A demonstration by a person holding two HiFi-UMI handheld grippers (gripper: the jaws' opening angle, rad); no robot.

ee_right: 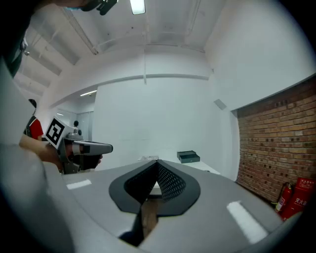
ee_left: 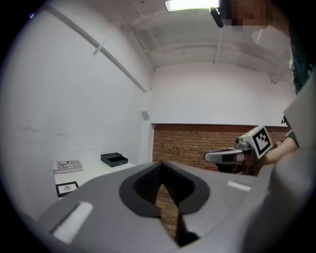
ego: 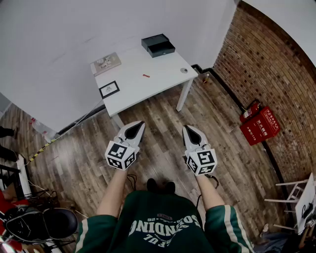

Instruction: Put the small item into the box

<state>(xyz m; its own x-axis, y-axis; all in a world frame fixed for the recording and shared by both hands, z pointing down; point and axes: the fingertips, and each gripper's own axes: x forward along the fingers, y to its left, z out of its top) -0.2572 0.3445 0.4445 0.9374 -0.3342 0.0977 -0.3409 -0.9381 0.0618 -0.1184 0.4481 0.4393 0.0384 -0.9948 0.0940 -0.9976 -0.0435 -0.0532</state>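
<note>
Tiny red item (ego: 146, 75), shape indistinct

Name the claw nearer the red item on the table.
Left. Both hover short of the table: left claw nearly in line with the red item, right claw further right.

Was a sparse studio-like workroom, white walls (ego: 59, 49), one brick wall (ego: 261, 59), wood-plank floor (ego: 158, 118), single white worktop (ego: 133, 84), red fire extinguisher (ego: 250, 111), strip light (ee_left: 190, 5) overhead.
</note>
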